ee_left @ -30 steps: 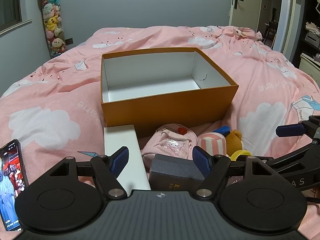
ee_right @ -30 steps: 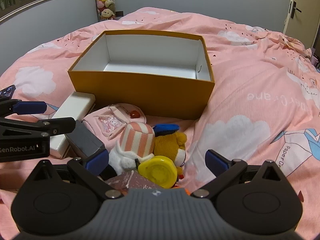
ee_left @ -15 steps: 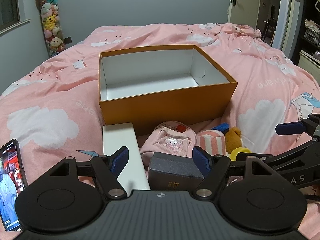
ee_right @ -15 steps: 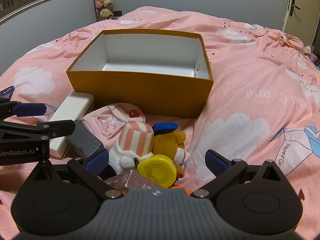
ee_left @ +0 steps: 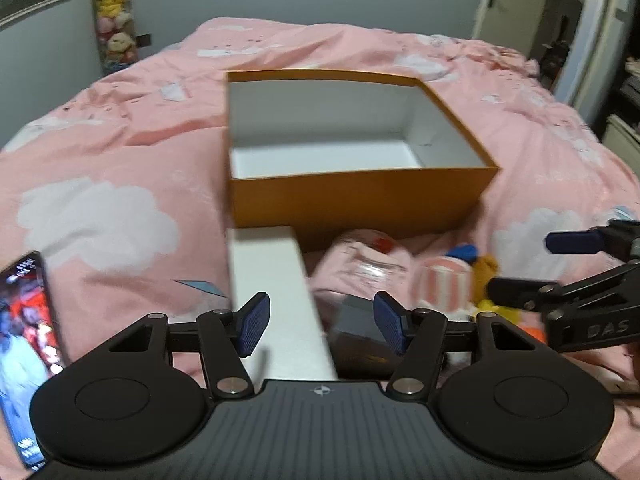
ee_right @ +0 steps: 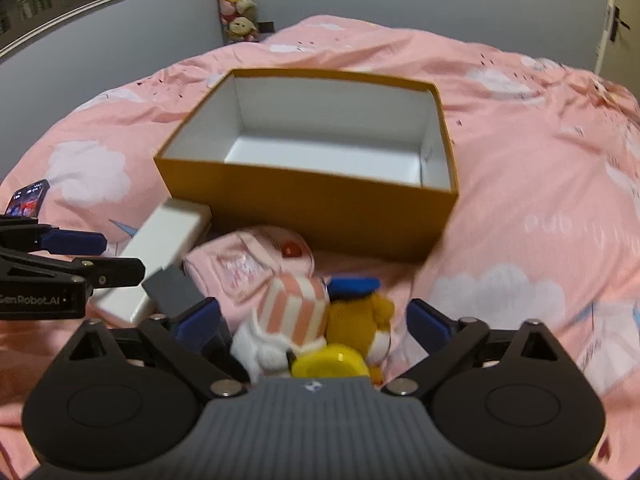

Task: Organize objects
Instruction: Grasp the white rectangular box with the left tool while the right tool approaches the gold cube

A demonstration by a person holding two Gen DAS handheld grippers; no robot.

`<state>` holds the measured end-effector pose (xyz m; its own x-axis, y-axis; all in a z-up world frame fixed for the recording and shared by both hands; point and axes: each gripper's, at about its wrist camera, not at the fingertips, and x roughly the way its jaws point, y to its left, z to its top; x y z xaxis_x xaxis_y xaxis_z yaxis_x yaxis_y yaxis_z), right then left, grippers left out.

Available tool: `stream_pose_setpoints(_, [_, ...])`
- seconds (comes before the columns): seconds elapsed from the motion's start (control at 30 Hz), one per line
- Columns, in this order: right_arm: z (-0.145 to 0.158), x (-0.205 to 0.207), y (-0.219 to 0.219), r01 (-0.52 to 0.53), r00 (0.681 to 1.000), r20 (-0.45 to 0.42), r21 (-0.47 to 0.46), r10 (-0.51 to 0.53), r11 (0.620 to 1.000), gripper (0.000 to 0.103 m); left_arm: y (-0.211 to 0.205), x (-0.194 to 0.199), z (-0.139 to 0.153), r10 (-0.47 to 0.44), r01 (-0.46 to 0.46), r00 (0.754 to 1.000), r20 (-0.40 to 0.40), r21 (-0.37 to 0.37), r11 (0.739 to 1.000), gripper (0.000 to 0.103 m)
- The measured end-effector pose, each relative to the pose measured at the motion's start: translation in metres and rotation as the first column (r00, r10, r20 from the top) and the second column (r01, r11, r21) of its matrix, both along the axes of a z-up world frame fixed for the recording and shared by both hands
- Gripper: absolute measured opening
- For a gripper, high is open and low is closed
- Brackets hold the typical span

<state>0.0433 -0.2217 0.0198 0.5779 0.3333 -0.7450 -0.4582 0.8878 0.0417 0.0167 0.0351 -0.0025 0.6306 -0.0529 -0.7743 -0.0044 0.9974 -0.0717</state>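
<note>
Closing over a white case [ee_left: 276,300] and grey box [ee_left: 356,332] lying side by side on the bed [ee_left: 100,208], the left gripper [ee_left: 320,322] risks pinching both. The right gripper [ee_right: 316,320] narrows, still wide, around a plush toy [ee_right: 308,320]. Both angle downward; beyond stands the empty orange box [ee_left: 360,200].

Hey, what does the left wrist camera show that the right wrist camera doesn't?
Only the left wrist view shows the open doorway at the upper right. Only the right wrist view shows the yellow disc under the plush toys. Both share the empty orange box, the white box, the grey box, the striped plush and the phone.
</note>
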Motion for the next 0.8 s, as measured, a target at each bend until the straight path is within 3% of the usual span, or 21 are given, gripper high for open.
stream_pose_setpoints(0.3, [0.001,0.035,0.040,-0.133,0.990,-0.033,0.010,0.134,0.991,0.075,0.022,0.046,-0.015,0.068,-0.069,0.985,-0.155,-0.001,0.998,0.075])
stream_pose_setpoints(0.8, [-0.024,0.069,0.076,-0.215,0.972,-0.101,-0.017,0.212,0.977,0.074,0.035,0.086,-0.050,0.129,-0.152,0.929,-0.348,-0.040,0.988,0.079])
